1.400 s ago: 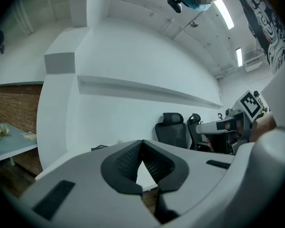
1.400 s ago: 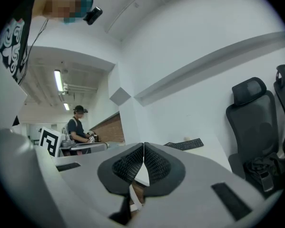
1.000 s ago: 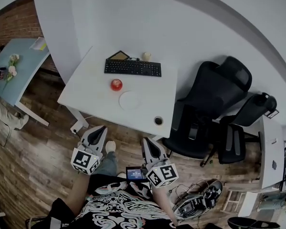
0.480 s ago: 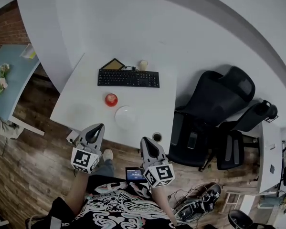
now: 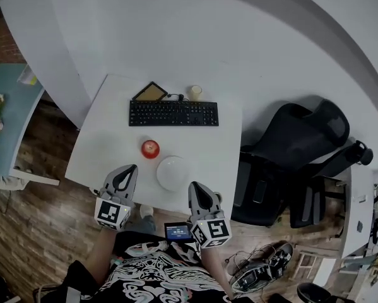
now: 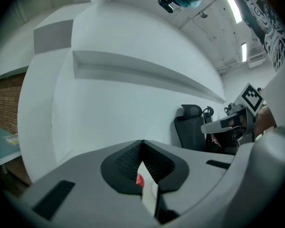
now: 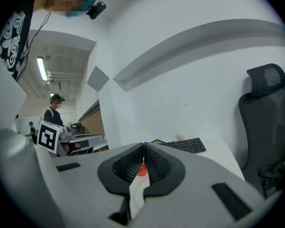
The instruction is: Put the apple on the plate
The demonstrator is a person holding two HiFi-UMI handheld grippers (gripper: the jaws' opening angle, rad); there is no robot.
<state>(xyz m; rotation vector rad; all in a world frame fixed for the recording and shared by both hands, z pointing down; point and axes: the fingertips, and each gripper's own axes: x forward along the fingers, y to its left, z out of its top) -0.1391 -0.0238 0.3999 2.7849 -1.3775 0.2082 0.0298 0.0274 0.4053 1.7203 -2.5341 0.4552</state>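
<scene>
Now left gripper (image 5: 130, 168) and right gripper (image 5: 195, 185) jaws are closed, round apple (image 5: 150, 148) beside plate (image 5: 173, 173).

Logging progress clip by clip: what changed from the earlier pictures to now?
The person has walked up to the desk: the left gripper and right gripper, earlier over the floor, now reach its near edge. Nothing taken or let go; both stay shut and empty. The apple still sits just left of the plate, not on it.
</scene>
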